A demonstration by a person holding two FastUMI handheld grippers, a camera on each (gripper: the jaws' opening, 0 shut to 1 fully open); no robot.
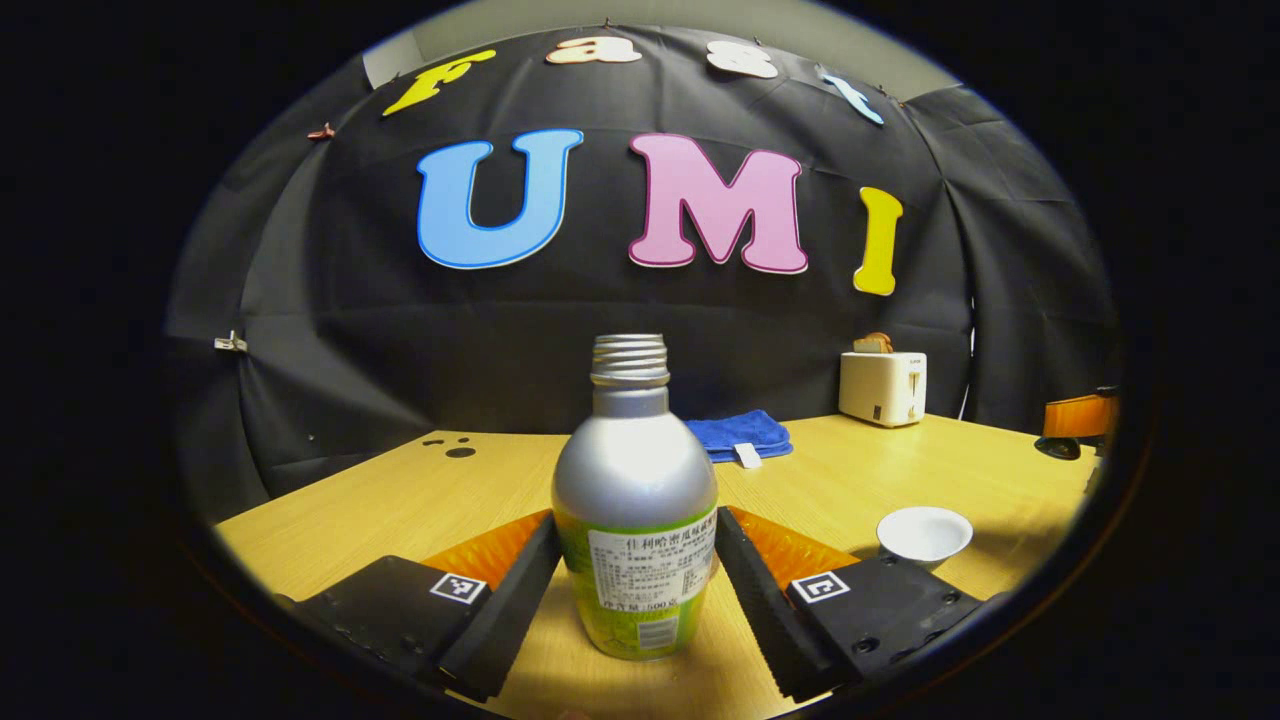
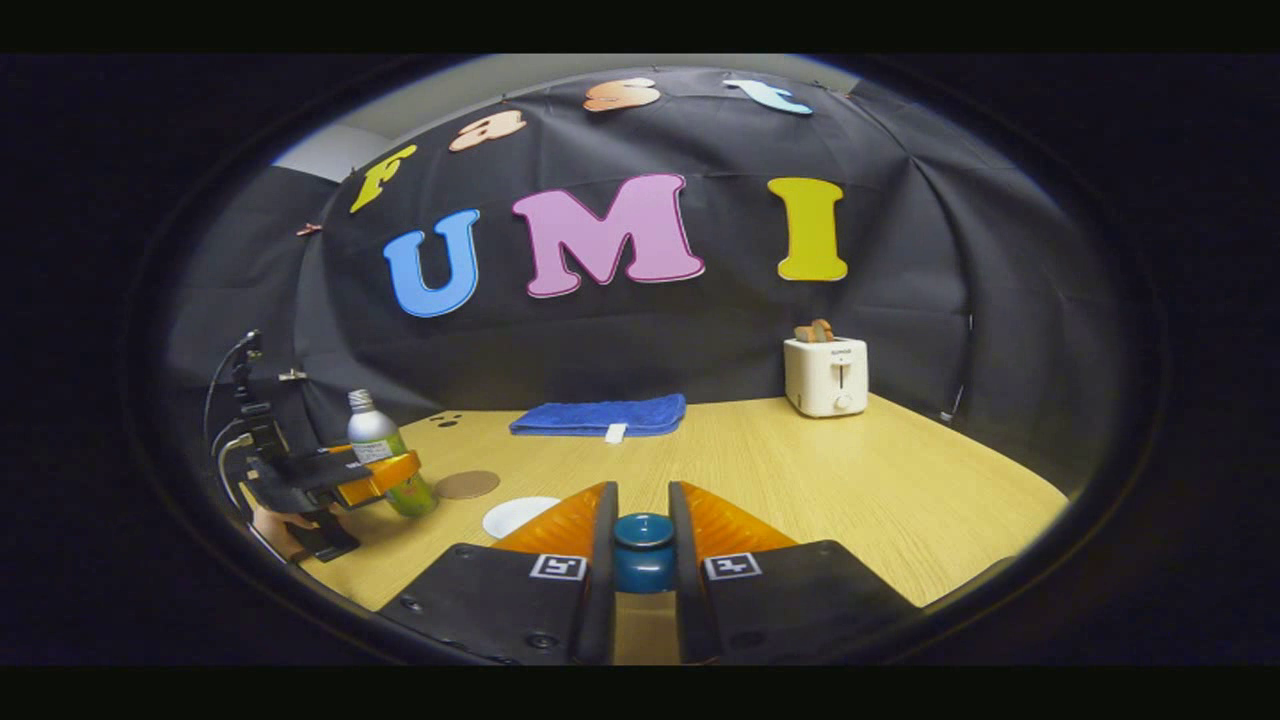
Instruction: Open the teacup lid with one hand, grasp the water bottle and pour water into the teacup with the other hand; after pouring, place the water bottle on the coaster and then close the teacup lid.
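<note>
- Standing upright on the tabletop (image 1: 400, 500), the water bottle (image 1: 634, 500) is between the spread fingers of the left hand-held gripper (image 1: 634, 585), with a small gap at each side; its open threaded neck points straight up.
- Ahead and to the right of this hand-held gripper the white teacup (image 1: 924, 534) sits open, near the tabletop edge.
- The right hand-held gripper (image 2: 641, 560) pinches the blue lid (image 2: 643, 550), both fingers pressing it.
- Far left of it the round coaster (image 2: 467, 484) lies flat, with bare wood ahead.

recording booth, black cloth wall (image 2: 900, 330), wooden table (image 2: 800, 480), toaster (image 2: 826, 375)
</note>
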